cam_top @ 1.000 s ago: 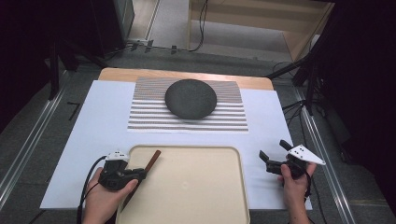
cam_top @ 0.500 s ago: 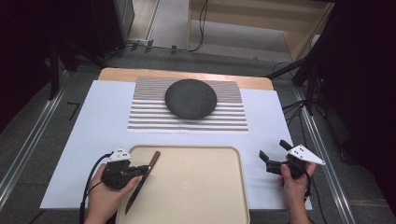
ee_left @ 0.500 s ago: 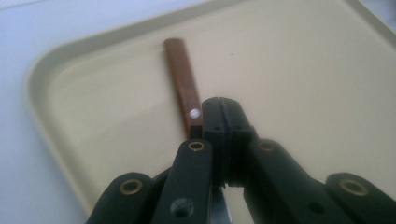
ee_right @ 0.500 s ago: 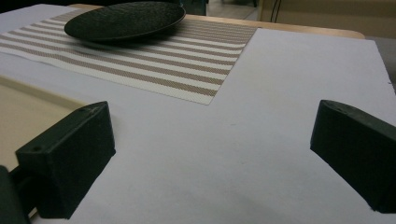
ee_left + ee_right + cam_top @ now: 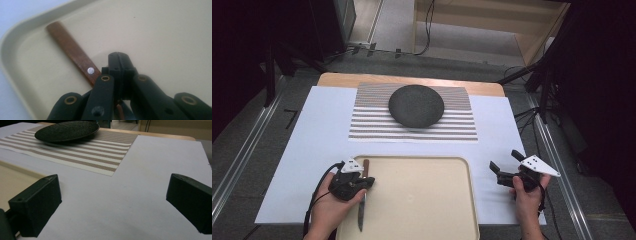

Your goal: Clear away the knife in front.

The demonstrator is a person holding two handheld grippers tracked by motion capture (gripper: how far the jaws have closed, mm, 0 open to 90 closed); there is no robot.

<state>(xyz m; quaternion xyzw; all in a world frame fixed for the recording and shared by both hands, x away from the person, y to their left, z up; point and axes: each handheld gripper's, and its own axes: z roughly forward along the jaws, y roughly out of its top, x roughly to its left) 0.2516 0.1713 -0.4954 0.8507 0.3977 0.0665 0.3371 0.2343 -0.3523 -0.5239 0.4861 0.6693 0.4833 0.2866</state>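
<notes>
Fingers (image 5: 117, 65) of matte black clamp a smooth wooden-handled knife (image 5: 72, 51).

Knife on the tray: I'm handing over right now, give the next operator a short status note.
Left tongs: shut on the knife, gripping its wooden handle; the jaws have just closed.
Right tongs: open, empty, over the white sheet right of the tray.
Knife lies along the tray's left side.
Dark plate sits on the striped mat.
Done: knife gripped. Left: probably lifting it and setting it by the plate.
</notes>
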